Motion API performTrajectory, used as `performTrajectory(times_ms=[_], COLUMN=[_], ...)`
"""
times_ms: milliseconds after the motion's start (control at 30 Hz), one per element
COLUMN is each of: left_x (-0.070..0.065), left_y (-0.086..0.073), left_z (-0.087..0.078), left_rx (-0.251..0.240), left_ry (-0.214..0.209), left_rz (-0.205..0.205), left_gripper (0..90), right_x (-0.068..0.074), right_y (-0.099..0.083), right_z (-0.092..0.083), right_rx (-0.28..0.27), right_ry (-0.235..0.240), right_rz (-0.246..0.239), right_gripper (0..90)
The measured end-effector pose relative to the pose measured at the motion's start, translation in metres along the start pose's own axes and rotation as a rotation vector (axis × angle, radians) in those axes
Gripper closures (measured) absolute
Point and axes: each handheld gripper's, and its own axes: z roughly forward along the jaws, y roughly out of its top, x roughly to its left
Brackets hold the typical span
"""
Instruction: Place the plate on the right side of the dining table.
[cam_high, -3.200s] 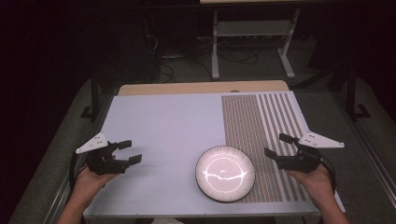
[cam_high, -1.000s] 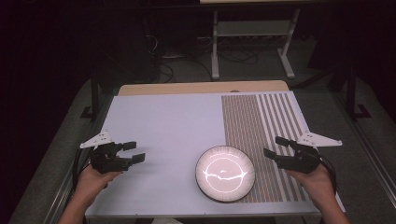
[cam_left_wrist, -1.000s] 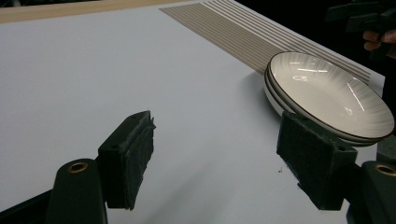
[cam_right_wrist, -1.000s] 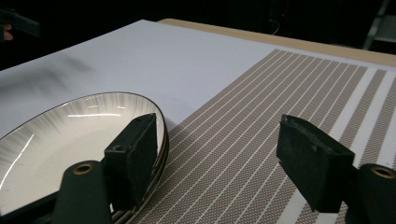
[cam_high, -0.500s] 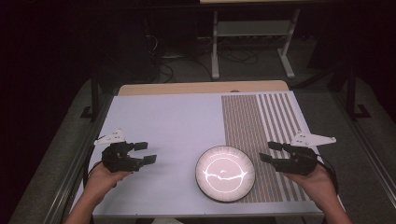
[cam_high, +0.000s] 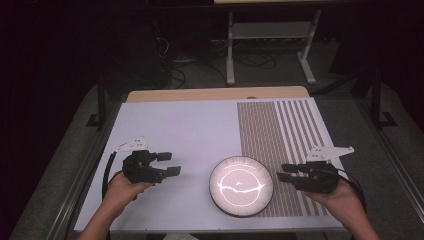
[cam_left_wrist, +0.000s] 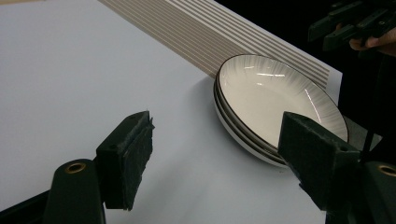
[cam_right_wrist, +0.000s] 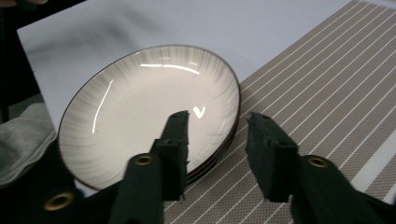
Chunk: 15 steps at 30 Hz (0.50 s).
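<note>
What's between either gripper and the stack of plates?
Nothing visible. The left gripper has only bare white table between it and the plates. The right gripper faces their rim from the striped mat, open, not touching.

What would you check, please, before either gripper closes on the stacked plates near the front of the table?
1. Left gripper open: ok, jaws spread wide in the left gripper view.
2. Right gripper open: ok, a clear gap between its jaws.
3. Grippers flank the stack of plates: ok, one on each side, both pointing inward, neither touching it.
4. Right gripper lined up on the rim: ok, the rim lies just ahead of its jaws.
5. Number of plates: cannot tell exactly; the left gripper view shows at least two layered rims.
6. Stack sits flat: ok, partly on the white sheet, partly on the striped placemat.
</note>
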Motion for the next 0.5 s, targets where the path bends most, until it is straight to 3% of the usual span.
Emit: performTrajectory(times_ms=[233, 367, 500], left_x=[-0.004, -0.007, -0.009], left_y=[0.004, 0.005, 0.006], left_z=[0.009, 0.015, 0.02], left_rx=[0.009, 0.026, 0.036], left_ry=[-0.016, -0.013, -0.018], left_rz=[-0.01, -0.01, 0.004], left_gripper=[25.6, 25.9, 26.2], right_x=[0.009, 0.013, 0.017], right_y=[-0.001, -0.001, -0.002], right_z=[0.001, 0.004, 0.006], right_rx=[0.066, 0.096, 0.108], right_ry=[0.025, 0.034, 0.035], right_rz=[0.016, 0.043, 0.023], right_gripper=[78.1, 82.4, 89.3])
